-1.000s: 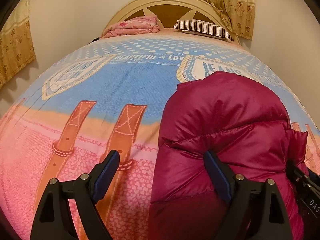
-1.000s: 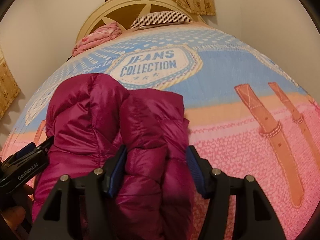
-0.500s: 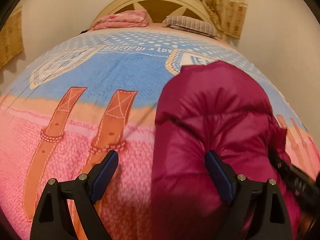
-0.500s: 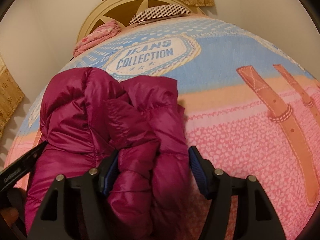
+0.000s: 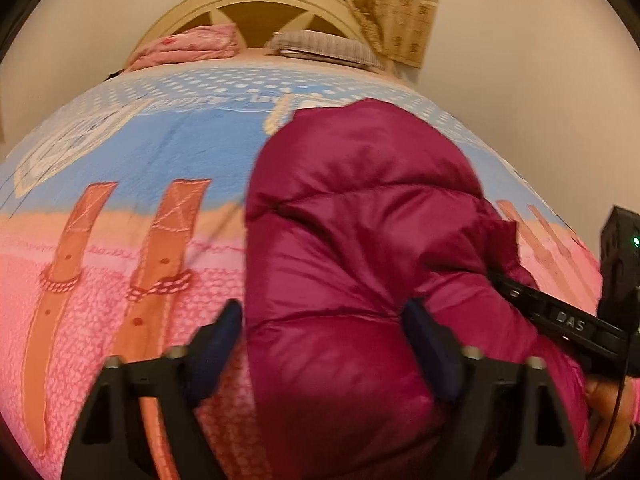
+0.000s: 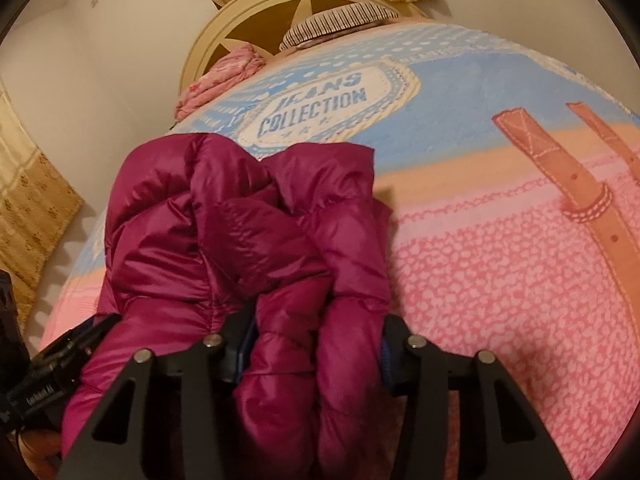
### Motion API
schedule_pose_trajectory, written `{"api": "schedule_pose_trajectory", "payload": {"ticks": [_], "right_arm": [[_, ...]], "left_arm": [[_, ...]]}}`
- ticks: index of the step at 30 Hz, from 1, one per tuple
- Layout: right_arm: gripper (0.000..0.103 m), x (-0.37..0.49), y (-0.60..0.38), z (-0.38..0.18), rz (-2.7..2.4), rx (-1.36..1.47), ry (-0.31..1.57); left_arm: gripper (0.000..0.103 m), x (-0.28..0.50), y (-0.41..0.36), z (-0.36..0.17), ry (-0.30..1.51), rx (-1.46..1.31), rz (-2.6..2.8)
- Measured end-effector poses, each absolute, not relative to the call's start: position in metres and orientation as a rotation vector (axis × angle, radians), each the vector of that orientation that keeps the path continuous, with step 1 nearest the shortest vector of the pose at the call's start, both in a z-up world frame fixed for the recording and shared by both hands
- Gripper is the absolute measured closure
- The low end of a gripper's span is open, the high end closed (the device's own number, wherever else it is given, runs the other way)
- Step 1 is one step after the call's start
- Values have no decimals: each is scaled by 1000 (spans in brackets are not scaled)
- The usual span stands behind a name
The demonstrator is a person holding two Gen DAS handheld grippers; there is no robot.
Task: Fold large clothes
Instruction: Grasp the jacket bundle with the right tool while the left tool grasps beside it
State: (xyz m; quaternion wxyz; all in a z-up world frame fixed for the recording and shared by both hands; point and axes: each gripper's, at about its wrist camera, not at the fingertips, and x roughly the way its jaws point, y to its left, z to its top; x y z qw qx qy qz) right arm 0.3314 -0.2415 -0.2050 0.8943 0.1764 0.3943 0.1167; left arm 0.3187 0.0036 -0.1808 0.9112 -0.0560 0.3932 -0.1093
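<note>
A magenta puffer jacket (image 5: 360, 220) lies bunched on the bed's printed cover (image 5: 120, 160). My left gripper (image 5: 324, 332) straddles the jacket's near left part and its jaws are closing. Its right pad digs into the fabric, while its left pad stands just at the jacket's edge. In the right wrist view the jacket (image 6: 240, 220) shows its folded sleeves. My right gripper (image 6: 314, 348) is closing on a thick fold, and both pads press into it. Each gripper also shows in the other's view: the right gripper (image 5: 560, 320) and the left gripper (image 6: 48, 376).
The bed cover (image 6: 500, 260) spreads wide to either side of the jacket. At the head of the bed lie a pink folded quilt (image 5: 188, 46) and a striped pillow (image 5: 324, 46) before a cream headboard (image 5: 256, 4). Curtains (image 5: 384, 8) hang behind. White walls close in on both sides.
Both pairs of jaws have narrowed around the jacket. The left gripper has shifted so the jacket fills the space between its fingers. The right gripper has sunk lower onto the fold.
</note>
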Motion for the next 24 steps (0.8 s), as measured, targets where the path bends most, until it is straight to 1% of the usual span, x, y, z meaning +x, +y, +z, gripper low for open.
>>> {"api": "schedule_pose_trajectory", "payload": {"ticks": [2,4,11,16,24], "right_arm": [[62,331,-239,-205,262,360,818],[65,330,-239,-205,275,361,812],[66,328,-226,-203,221,286,812],[66,325,-215,-200,176,210,805],[67,324,-211,-200,151,178,801]], "left_arm": [[35,317,-2,-178,802,-84,-223],[39,315,-5,-177,794,-64,-213],[41,314,-10,-179,793,-38,-158],[46,314,-14,-179,795,-12,-133],[50,317,-17,-179,799,0,-102]]}}
